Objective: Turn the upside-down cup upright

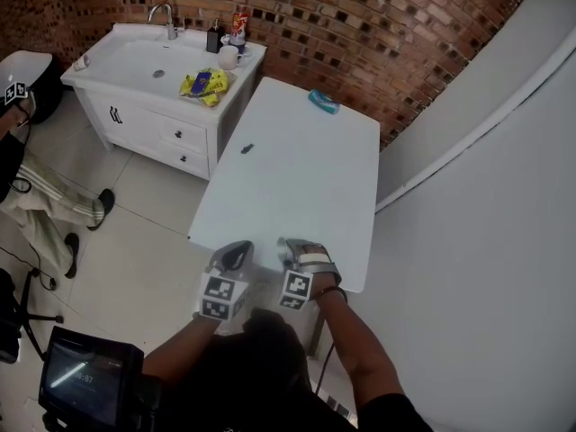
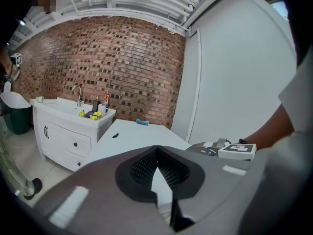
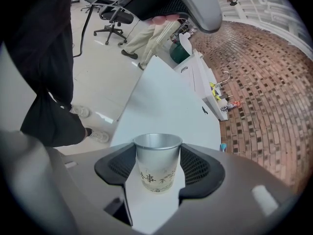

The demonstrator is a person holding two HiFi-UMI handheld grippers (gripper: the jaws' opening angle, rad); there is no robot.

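The cup [image 3: 156,164] was seen standing upright, mouth up, on the desk [image 1: 301,165] close to its near edge, with printed characters showing on its side. It was grasped by the right gripper [image 1: 292,252], whose jaws were spread wide and set against the cup's rim on both sides. From the head view the cup itself could not be made out behind that gripper. The left gripper [image 1: 236,255] was held just beside the right one at the same near edge of the desk, its jaws clenched together at the tips with nothing between them. A small blue object [image 1: 324,102] was lying at the far edge of the desk, and a small dark item [image 1: 247,148] toward the desk's left side. A white washbasin cabinet [image 1: 135,66] was placed against the desk's far left corner.
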